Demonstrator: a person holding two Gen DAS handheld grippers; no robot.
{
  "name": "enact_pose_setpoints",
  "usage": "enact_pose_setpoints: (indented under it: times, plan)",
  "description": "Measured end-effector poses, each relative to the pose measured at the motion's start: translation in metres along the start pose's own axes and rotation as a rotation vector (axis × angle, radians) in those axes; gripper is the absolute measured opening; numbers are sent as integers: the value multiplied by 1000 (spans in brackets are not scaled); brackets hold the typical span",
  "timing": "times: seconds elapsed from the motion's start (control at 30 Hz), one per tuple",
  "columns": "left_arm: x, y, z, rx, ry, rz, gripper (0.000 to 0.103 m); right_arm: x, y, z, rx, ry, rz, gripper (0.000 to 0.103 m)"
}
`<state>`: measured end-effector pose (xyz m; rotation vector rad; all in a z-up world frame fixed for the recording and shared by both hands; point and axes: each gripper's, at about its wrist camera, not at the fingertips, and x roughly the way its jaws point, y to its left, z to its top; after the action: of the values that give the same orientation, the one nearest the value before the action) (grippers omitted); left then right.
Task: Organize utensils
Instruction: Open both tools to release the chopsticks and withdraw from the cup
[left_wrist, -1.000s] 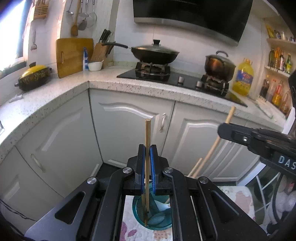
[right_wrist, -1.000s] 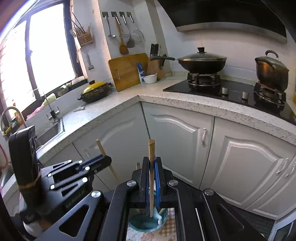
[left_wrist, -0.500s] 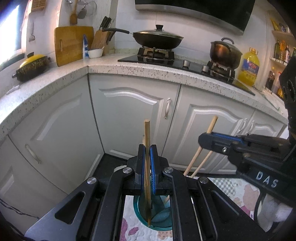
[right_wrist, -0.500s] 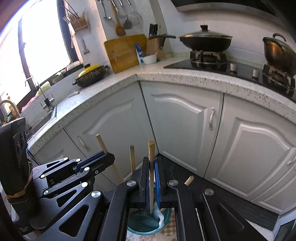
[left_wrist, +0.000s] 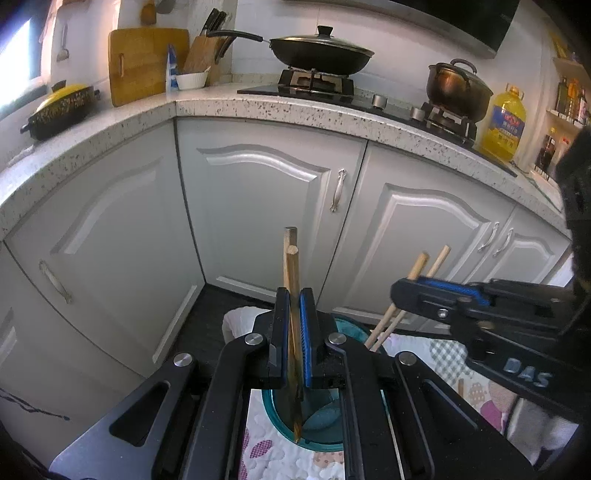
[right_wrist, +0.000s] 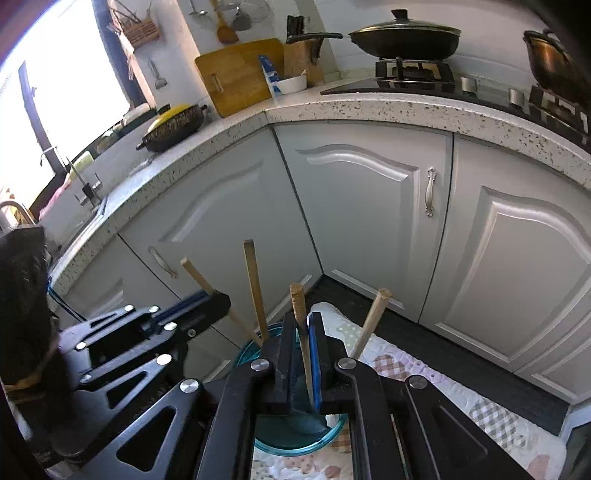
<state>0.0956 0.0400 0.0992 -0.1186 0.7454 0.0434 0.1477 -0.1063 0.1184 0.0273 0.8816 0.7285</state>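
The counter (left_wrist: 258, 107) is showing white stone speckled with dark flecks, over pale grey cabinet doors (left_wrist: 266, 206). A teal glass cup (right_wrist: 295, 439) is sitting on a white cloth (right_wrist: 424, 373) patterned with pink and checked patches. The chopsticks (left_wrist: 293, 295) are showing light wood brown. Black fingers (left_wrist: 282, 332) are wearing blue pads. A yellow-lidded black pot (left_wrist: 61, 107) and a yellow oil bottle (left_wrist: 504, 125) are standing out.
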Motion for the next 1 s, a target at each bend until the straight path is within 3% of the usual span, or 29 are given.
enact_pose_setpoints:
  times: [0.07,0.27,0.5,1.0]
  plan:
    - [0,1,0,-7,5,0,4,-5,0,-1,1,-5,-2,27]
    - [-1,3,-2,-19,21,-7,6,-24,2,-6,12,-26,10,27]
    - [-18,0,-6,-10,1,-9,21,-40,7,-17,-9,-37,-5,29]
    - [-66,-27,-20,42,-49,-36,24,-89,10,-56,14,-86,-58,36]
